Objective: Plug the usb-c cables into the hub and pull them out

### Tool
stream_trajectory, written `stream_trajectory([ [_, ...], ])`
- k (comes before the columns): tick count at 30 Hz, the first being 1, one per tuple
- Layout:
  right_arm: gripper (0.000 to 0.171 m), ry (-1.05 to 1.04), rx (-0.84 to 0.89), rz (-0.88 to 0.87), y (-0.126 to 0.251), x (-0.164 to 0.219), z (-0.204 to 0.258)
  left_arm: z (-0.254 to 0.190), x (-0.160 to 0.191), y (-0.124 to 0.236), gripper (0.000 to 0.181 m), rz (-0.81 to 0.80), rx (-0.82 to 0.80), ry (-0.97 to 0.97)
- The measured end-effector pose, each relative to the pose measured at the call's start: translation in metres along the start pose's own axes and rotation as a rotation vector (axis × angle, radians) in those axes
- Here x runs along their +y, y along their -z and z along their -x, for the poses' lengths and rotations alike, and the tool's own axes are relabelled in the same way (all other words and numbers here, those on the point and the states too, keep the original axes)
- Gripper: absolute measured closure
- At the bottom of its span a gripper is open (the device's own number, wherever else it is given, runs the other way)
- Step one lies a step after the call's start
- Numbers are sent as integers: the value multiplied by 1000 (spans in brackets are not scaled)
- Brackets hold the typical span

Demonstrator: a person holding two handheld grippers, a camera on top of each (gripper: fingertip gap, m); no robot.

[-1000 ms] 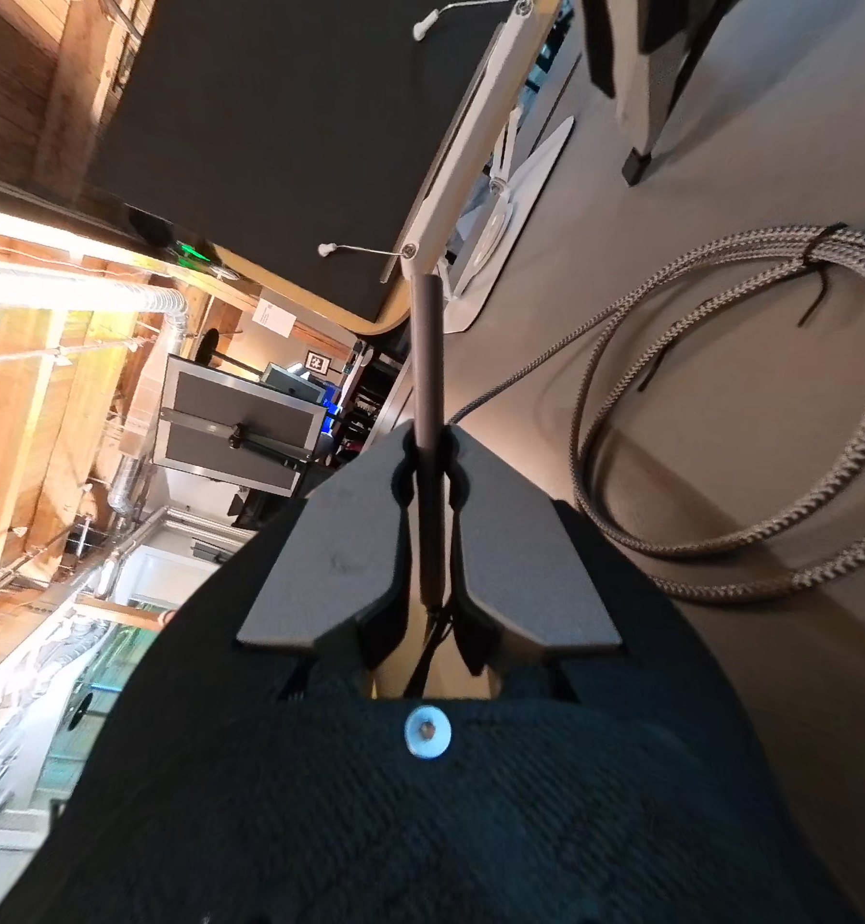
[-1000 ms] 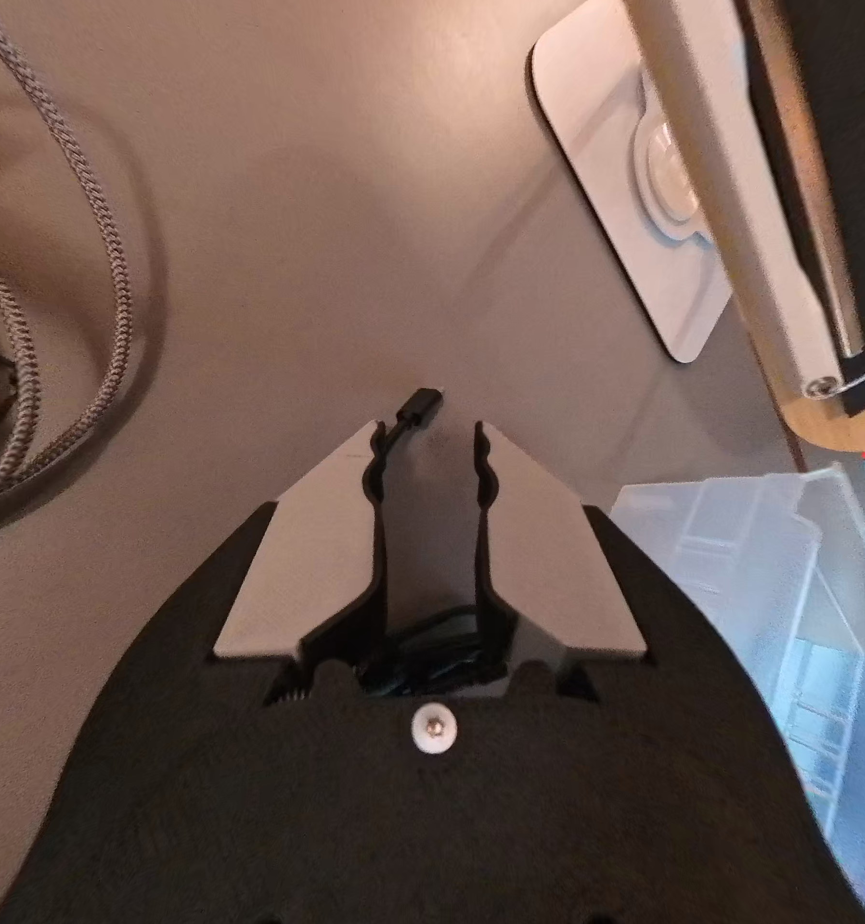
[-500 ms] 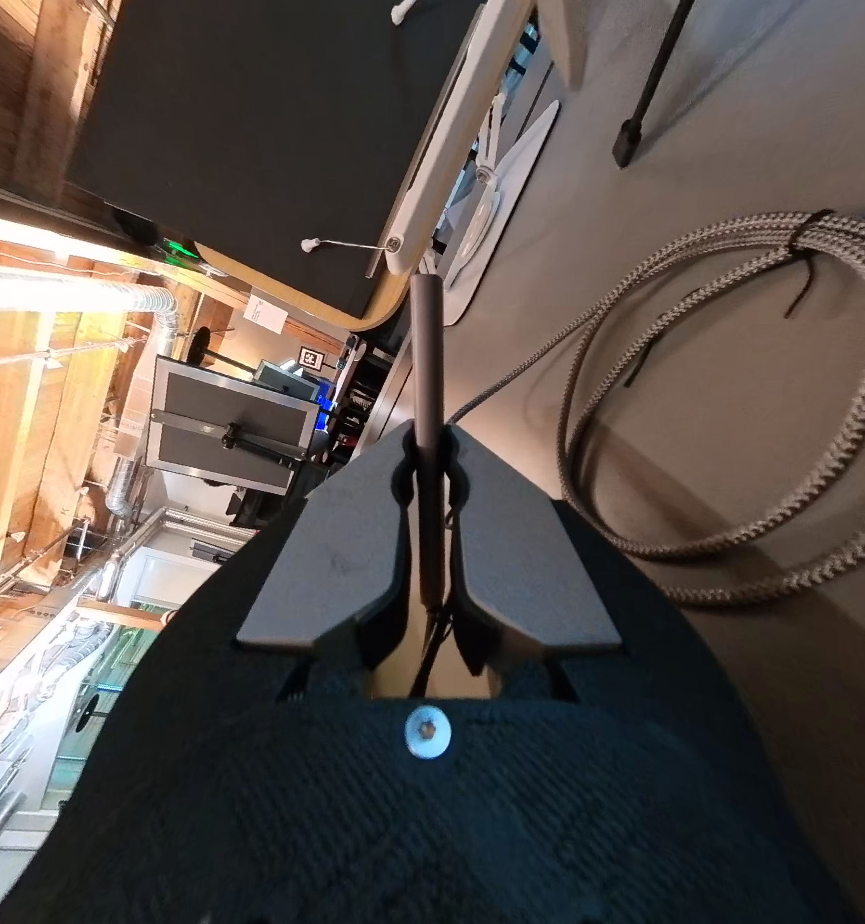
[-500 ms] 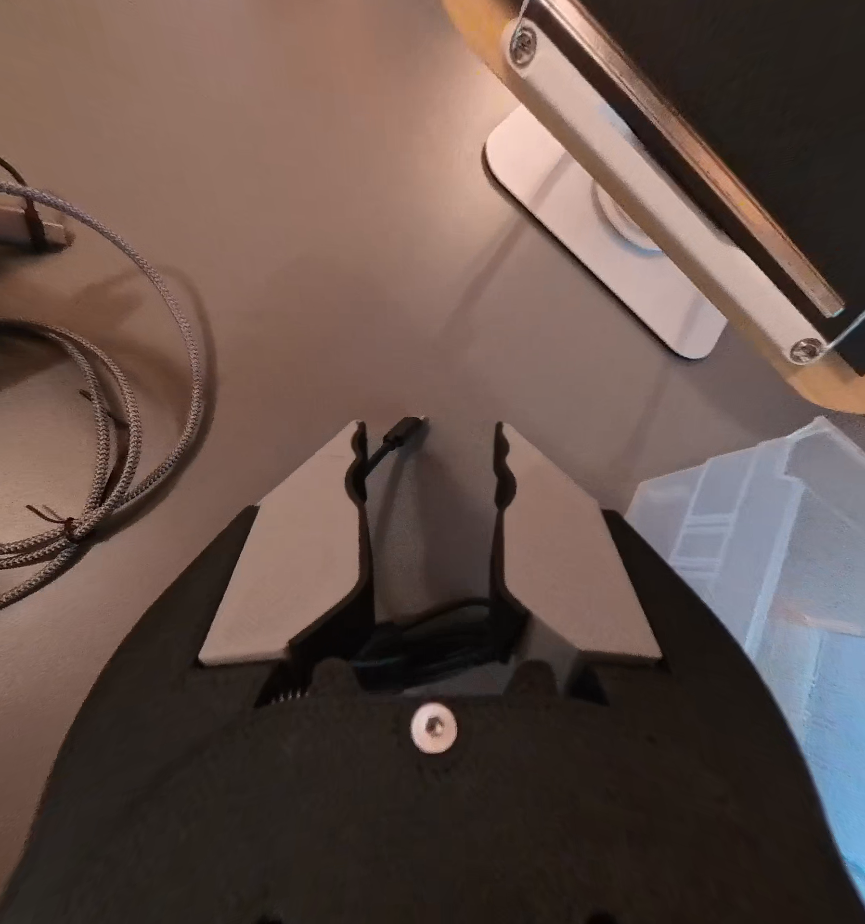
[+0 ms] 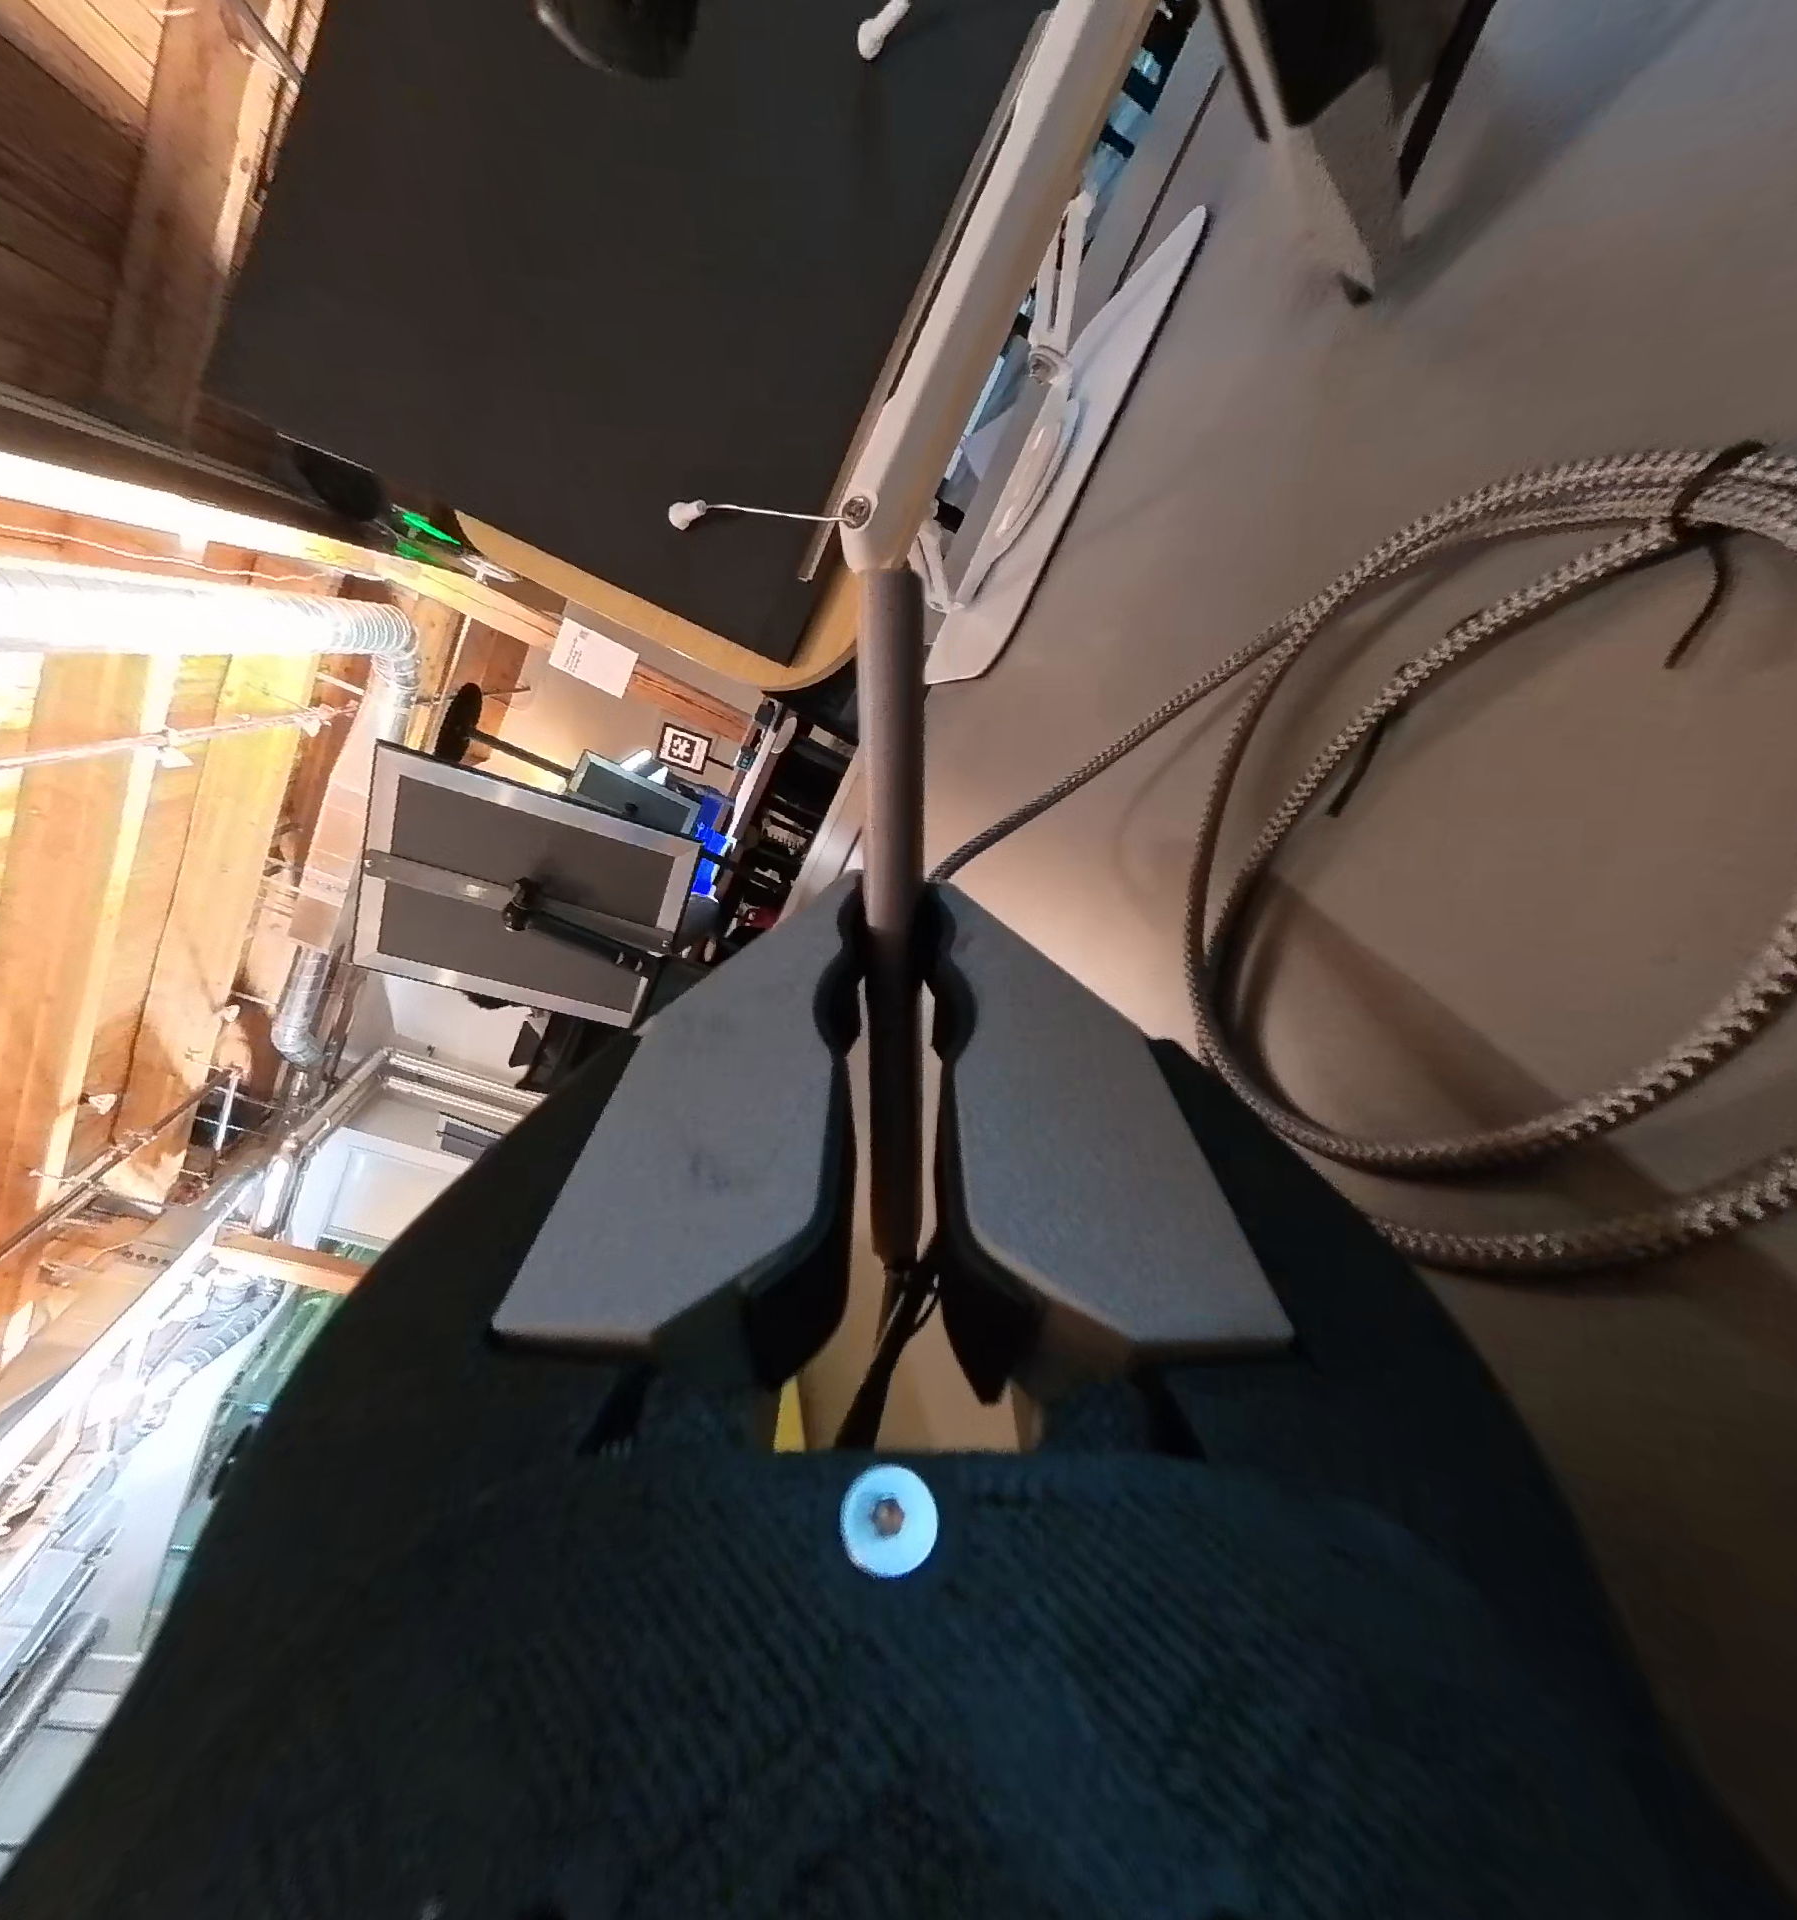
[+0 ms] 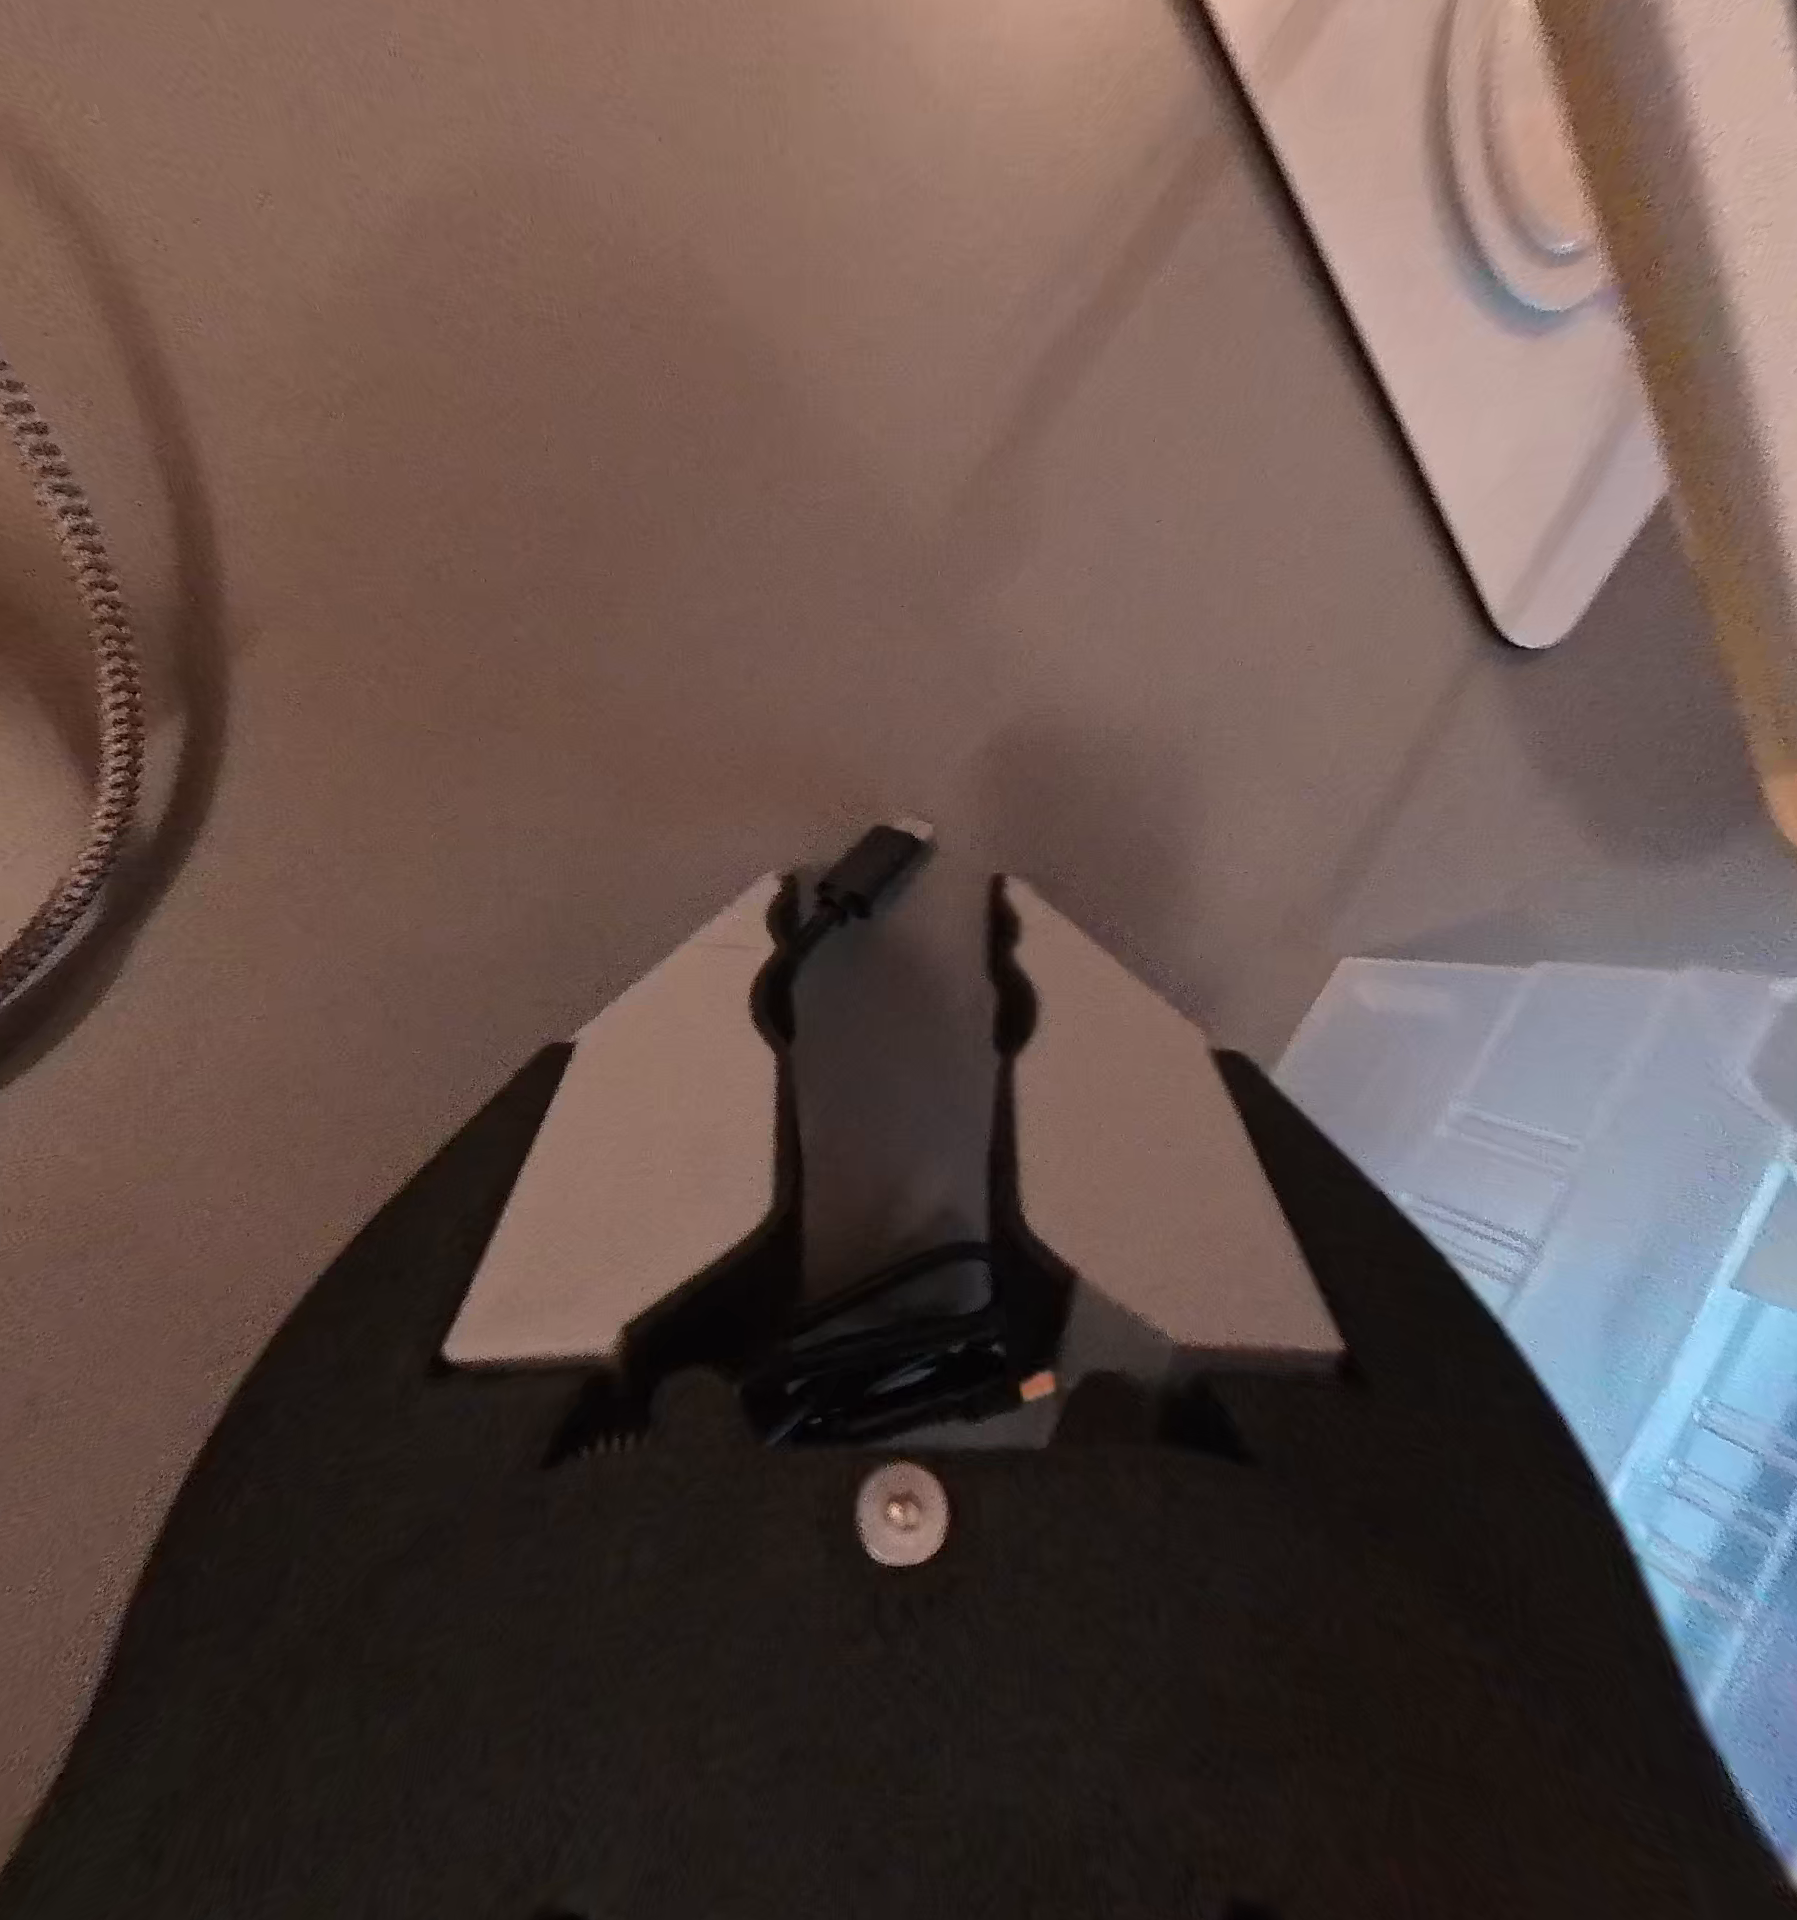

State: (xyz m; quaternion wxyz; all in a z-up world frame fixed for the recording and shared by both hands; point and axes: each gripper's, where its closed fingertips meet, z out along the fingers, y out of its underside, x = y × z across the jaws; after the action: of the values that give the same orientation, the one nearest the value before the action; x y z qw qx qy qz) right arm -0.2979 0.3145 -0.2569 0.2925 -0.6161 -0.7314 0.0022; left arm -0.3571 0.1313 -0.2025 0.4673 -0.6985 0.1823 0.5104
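The left gripper is seen with its fingers closed tight on the hub, a slim dark grey bar held edge-on that sticks out forward past the fingertips. A thin black lead trails from the hub's near end back between the fingers. To the right of it, a coil of braided grey cable is laid on the beige worktop, bound by a dark tie at its far side. A white stand base is set on the worktop farther off.

The right gripper is seen with its fingers parted by a moderate gap, nothing being clamped between them. A black USB-C plug is seen just beyond the left fingertip, angled up to the right; whether it touches that finger cannot be told. A bundle of thin black cable is seen at the base of the gap between the fingers. A clear plastic box is seen to the right, and part of the braided cable at the left edge.
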Motion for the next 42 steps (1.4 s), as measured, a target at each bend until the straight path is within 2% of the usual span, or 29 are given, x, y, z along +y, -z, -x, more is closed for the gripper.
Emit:
stream_trajectory([
  [1,156,7,-29,2,-1,0,4,0,0,0,175,0,-4,-6],
  [2,159,13,-39,1,-2,0,5,0,0,0,175,0,-9,-17],
  [5,160,41,-24,-34,-1,-3,2,-1,-2,0,175,2,-24,-64],
  [7,160,70,-57,-126,5,-11,11,-1,-3,0,175,5,-35,-100],
  [13,161,165,-407,-547,62,-38,82,-5,-1,-3,175,35,-69,-234],
  [17,161,211,-499,-677,87,-35,100,-11,-1,-5,175,39,-76,-328],
  [25,161,232,-748,-782,116,-23,118,-17,-3,-5,175,25,-58,-373],
  [31,161,334,-719,-813,122,-19,129,-24,-17,3,175,-60,-45,-410],
  [35,161,325,-773,-825,128,-17,130,-23,-22,6,175,-106,-40,-385],
  [39,162,314,-795,-848,133,-17,128,-40,-32,12,175,-215,18,-454],
  [42,162,316,-790,-836,131,-15,126,-39,-32,11,175,-206,9,-455],
])
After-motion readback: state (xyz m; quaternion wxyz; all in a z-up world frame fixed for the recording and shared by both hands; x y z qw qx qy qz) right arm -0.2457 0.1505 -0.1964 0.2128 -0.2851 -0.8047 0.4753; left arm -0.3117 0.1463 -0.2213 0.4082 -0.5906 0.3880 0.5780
